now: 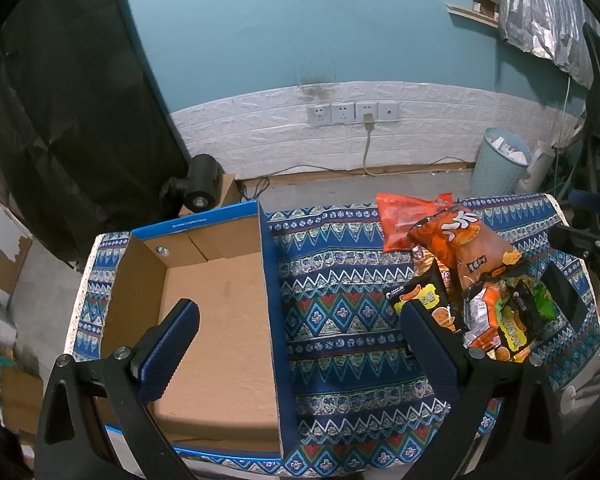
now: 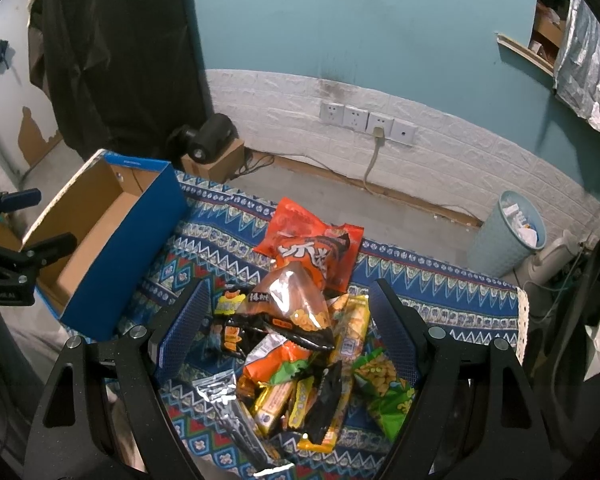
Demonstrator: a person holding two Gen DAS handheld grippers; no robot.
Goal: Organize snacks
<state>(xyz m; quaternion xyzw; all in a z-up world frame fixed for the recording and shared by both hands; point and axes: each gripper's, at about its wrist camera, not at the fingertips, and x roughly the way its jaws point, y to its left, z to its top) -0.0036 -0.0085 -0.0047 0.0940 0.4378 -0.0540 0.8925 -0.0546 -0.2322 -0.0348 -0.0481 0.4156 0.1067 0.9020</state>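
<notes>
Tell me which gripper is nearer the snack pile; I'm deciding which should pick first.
Right. The right gripper hangs open directly over the snack pile, its fingers either side of it. The left gripper hovers open off to the pile's side, over the cardboard box edge.

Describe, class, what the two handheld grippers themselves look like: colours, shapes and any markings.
Both the left gripper and right gripper have black angular frames with triangular cut-outs and silver round bolts. Each carries two flat fingers faced with dark blue, finely dotted pads. In the right view, small pale lettering shows on the left gripper's frame, too small to read.
</notes>
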